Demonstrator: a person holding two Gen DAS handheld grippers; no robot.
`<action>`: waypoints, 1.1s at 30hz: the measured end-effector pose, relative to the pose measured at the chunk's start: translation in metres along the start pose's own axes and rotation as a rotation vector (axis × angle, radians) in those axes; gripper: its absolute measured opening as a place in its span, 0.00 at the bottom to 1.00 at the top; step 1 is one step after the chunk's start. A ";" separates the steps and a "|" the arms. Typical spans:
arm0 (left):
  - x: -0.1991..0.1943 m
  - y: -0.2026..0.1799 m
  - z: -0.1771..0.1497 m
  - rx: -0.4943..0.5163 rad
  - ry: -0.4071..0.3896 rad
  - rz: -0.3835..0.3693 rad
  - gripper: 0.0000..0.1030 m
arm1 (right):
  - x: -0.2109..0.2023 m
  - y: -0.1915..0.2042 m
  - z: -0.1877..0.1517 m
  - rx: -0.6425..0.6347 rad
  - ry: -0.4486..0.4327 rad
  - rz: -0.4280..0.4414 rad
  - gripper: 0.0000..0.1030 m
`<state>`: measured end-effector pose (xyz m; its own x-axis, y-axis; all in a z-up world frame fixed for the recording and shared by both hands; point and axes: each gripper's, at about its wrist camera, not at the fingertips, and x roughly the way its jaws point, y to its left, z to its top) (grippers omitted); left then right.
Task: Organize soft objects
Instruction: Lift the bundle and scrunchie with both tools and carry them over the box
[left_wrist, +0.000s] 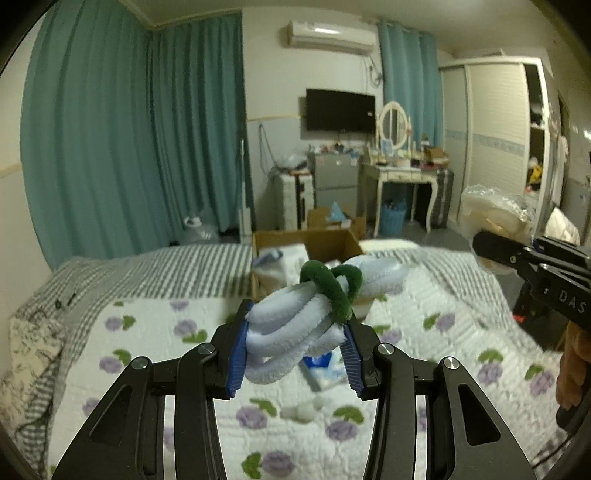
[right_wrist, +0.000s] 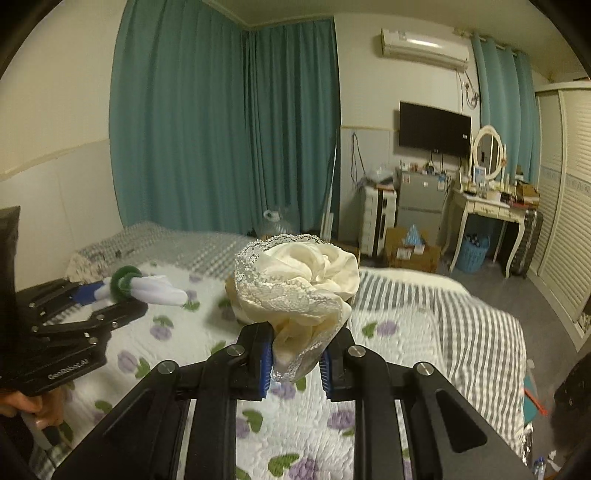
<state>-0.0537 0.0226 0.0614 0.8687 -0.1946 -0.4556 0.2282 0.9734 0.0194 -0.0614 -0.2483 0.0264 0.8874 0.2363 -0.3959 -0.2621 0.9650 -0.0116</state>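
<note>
Left gripper (left_wrist: 295, 347) clamped partway on a bundle of pale blue fuzzy loops (left_wrist: 291, 332), blue pads pressing both sides, a dark green fuzzy ring (left_wrist: 330, 290) wound around the bundle's far end. Bundle held in the air above the bed (left_wrist: 424, 332), over a white quilt printed with purple flowers and green leaves. Right gripper (right_wrist: 295, 363) closed tight on the lower end of a cream fabric bunch with lace trim (right_wrist: 295, 280), the bunch ballooning above the pads, also off the quilt. Both grippers raised side by side, each visible at the edge of the other's view, a hand (right_wrist: 22, 406) wrapped around the left handle. Open cardboard box (left_wrist: 314, 243) at the far side of the bed, just behind the blue bundle, with pale soft things inside, blurred. Small white fluffy scraps (left_wrist: 301, 410) and a blue-and-white packet (left_wrist: 321, 367) lying on the quilt below the left gripper. Grey striped cover across the far part of the bed. Teal curtains (left_wrist: 129, 129), wall television, dressing table with oval mirror and white wardrobe well behind.
</note>
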 end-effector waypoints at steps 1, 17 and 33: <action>0.001 0.001 0.005 -0.005 -0.009 0.000 0.42 | -0.002 -0.001 0.004 -0.003 -0.011 0.000 0.19; 0.061 0.023 0.067 -0.042 -0.065 0.010 0.43 | 0.037 -0.005 0.080 -0.049 -0.112 -0.003 0.19; 0.180 0.023 0.070 -0.025 0.060 0.014 0.43 | 0.174 -0.022 0.095 -0.119 -0.056 0.004 0.20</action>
<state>0.1386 0.0014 0.0417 0.8438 -0.1743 -0.5076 0.2048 0.9788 0.0044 0.1347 -0.2180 0.0452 0.9053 0.2491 -0.3440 -0.3056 0.9445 -0.1203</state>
